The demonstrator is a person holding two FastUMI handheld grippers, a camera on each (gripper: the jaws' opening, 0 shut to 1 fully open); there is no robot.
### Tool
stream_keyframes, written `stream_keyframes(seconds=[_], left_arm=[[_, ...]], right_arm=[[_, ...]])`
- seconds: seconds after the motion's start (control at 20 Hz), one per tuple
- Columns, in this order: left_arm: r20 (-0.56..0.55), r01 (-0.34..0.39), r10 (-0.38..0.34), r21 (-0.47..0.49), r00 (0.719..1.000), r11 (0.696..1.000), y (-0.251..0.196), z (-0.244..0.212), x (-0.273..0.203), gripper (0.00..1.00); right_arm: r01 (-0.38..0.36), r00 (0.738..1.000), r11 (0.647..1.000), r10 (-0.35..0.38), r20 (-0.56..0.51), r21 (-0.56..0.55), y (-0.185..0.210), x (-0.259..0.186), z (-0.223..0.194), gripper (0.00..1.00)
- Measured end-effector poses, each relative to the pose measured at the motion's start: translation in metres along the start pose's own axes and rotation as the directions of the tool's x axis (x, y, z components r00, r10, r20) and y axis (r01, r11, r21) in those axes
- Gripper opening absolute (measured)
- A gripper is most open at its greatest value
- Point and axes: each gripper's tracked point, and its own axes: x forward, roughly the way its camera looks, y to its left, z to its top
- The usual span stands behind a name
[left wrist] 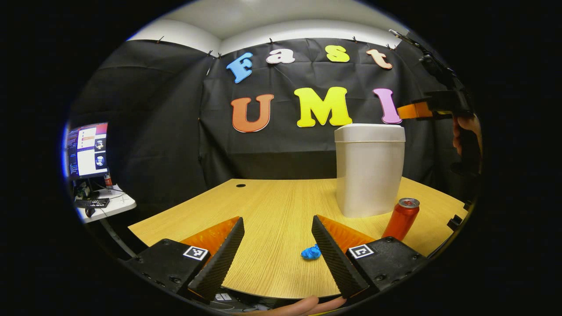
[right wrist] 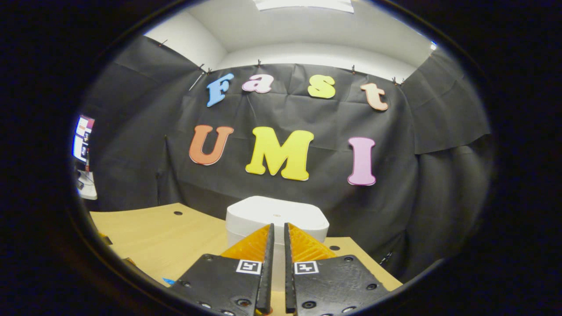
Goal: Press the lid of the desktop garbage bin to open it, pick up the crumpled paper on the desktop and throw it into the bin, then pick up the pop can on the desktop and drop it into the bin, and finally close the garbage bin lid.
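Standing upright on the wooden counter (left wrist: 272, 210), the white garbage bin (left wrist: 369, 171) has its lid (right wrist: 276, 216) closed. A red pop can (left wrist: 401, 218) stands just beside the bin's base, and blue crumpled paper (left wrist: 311, 252) lies nearer the left claw (left wrist: 276, 252), whose fingers are spread wide, holding nothing. The right claw (right wrist: 277, 267), fingers nearly together and gripping nothing, hovers above the lid

No readable text, square markers unreadable
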Motion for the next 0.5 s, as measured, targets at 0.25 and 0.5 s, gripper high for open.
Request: stream_keyframes(seconds=[0.25, 0.5], left_arm=[[-0.004, -0.007, 0.007, -0.017, 1.0, 1.0, 0.008, -0.003, 0.002, 1.0], [-0.012, -0.007, 0.007, -0.03, 1.0, 1.0, 0.011, -0.006, 0.005, 1.0]], right_arm=[[-0.007, 0.998, 0.996, 0.012, -0.056, 0.092, 0.014, 0.035, 0.012, 0.0], [0.031, 0.991, 0.989, -0.012, -0.131, 0.143, 0.008, 0.067, 0.003, 0.0]])
